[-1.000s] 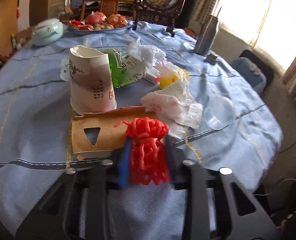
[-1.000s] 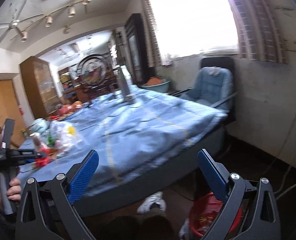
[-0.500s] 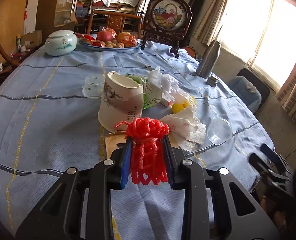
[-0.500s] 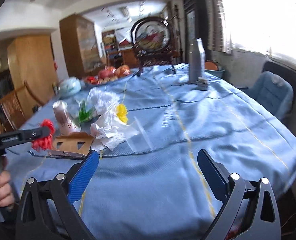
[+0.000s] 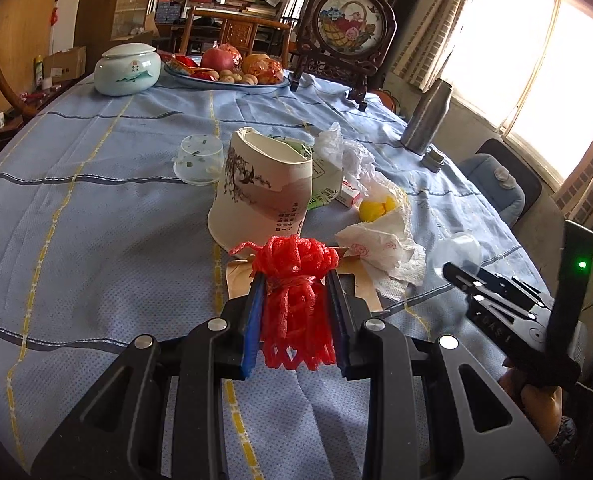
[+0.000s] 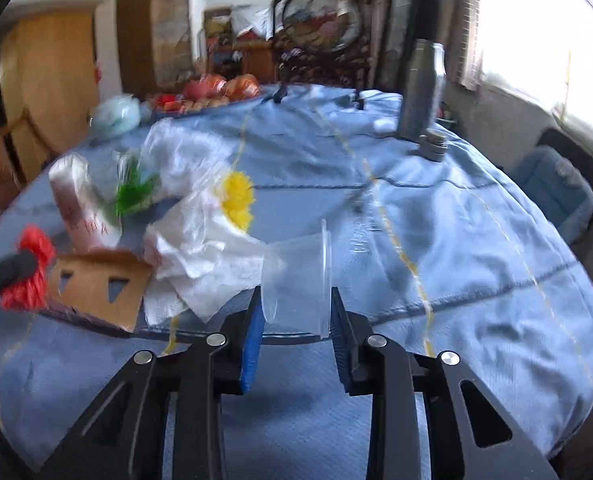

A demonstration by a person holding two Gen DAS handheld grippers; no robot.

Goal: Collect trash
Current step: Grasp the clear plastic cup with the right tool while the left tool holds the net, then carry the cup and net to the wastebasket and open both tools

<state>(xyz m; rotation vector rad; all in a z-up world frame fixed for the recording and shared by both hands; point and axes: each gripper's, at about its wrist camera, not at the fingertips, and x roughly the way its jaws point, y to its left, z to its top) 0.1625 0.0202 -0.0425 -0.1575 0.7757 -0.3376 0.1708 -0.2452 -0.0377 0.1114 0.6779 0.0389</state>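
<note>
Nearest the front edge of the bench (image 5: 96, 240), the left claw (image 5: 294, 312) is clamped on a red foam net (image 5: 294, 280), which bulges out above its blue pads. At the right front edge, the right claw (image 6: 296, 320) is closing, with a clear plastic cup (image 6: 296, 276) lying on its side between the jaws; blur hides whether the pads press on it. From the left wrist view the right claw shows off the bench's right front edge, in a person's hand (image 5: 536, 396). Just behind the net lies a flat brown cardboard piece (image 6: 96, 284) with triangular cut-outs, and touching it on the right is a crumpled white paper napkin (image 5: 380, 248). Behind the cardboard stands a squashed paper cup (image 5: 264, 192), rim up and tilted. Toward the middle sit a yellow scrap (image 5: 376, 206), a green carton (image 5: 324, 184), a crumpled white plastic bag (image 5: 348, 152), and a small clear tub (image 5: 198, 160) left of the paper cup. Near the right edge stands a steel bottle (image 5: 426, 120). Along the far edge are a pale lidded jar (image 5: 126, 68), a plate of fruit (image 5: 228, 76) and a round framed picture on a stand (image 5: 350, 32).
</note>
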